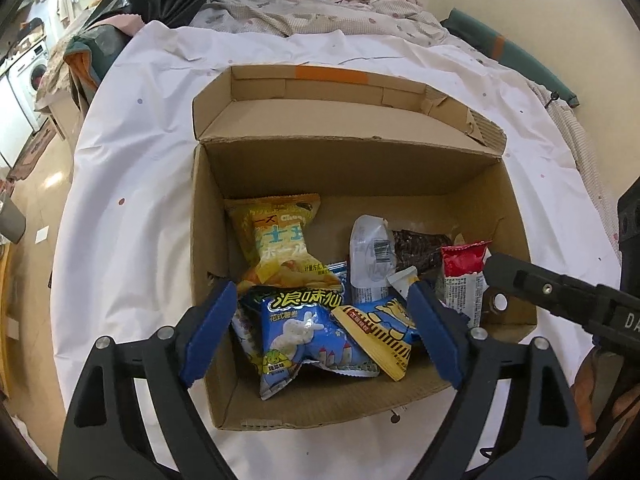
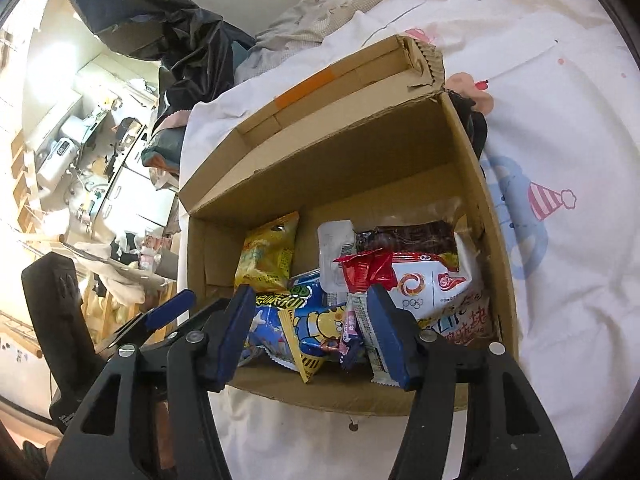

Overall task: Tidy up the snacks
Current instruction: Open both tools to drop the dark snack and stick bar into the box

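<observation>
Over the cardboard box (image 1: 400,184), the left gripper (image 1: 320,332) and right gripper (image 2: 312,332) hang open, seemingly empty, so the snack packets (image 1: 316,328) look dropped; next comes fetching more.

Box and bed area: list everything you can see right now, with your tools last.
cardboard box: one, brown, open on the white sheet
white sheet: one, covering the bed
yellow snack bag: one, box's back left
blue snack bag: one, box's front
yellow-blue packet: one, beside it
red-white packet: one, box's right
dark snack pack: one, box's back
left tool: open, over the box
right tool: open, over the box
</observation>
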The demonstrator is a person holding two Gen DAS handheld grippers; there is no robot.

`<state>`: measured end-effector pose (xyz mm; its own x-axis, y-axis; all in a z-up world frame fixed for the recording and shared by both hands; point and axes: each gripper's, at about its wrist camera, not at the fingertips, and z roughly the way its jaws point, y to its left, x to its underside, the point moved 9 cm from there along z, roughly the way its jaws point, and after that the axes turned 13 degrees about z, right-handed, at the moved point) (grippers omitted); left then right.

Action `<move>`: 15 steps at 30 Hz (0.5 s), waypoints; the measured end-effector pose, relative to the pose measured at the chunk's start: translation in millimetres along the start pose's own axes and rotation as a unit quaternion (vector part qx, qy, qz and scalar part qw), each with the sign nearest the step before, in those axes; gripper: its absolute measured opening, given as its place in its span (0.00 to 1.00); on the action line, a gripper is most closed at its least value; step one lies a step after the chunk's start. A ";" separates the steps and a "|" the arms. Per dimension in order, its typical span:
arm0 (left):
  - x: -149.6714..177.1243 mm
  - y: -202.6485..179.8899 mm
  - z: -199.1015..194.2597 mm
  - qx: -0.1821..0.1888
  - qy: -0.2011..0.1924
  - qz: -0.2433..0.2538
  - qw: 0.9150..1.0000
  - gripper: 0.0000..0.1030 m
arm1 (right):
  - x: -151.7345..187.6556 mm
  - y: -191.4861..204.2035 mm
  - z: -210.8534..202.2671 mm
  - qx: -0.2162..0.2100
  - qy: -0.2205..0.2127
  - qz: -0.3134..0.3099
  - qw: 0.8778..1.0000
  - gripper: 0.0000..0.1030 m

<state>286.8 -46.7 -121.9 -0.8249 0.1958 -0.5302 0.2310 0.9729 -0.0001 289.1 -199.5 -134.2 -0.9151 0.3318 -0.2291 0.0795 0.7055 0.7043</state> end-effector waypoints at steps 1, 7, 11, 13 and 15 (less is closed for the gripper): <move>-0.5 -0.1 -0.5 0.000 -0.001 0.001 1.000 0.82 | -0.1 -0.6 -0.1 0.002 0.000 -0.001 1.000 0.60; 1.1 4.6 -6.6 -0.004 -0.011 -0.003 1.000 0.82 | -0.1 -1.6 -2.5 0.005 0.000 -0.001 1.000 0.60; 7.1 7.8 -14.6 -0.006 -0.015 -0.007 1.000 0.83 | 4.0 -1.0 -6.3 0.007 -0.004 -0.007 1.000 0.60; 10.7 8.8 -20.2 -0.007 -0.017 -0.007 1.000 0.83 | 6.0 -1.2 -10.0 0.006 -0.006 -0.005 1.000 0.60; 13.9 8.8 -25.2 -0.008 -0.020 -0.006 1.000 0.83 | 10.0 -3.1 -15.9 0.006 -0.010 -0.002 1.000 0.60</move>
<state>264.5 -32.3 -108.0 -0.8064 0.1798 -0.5634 0.2125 0.9771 0.0076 273.4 -208.3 -128.0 -0.9073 0.3409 -0.2462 0.0801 0.7148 0.6947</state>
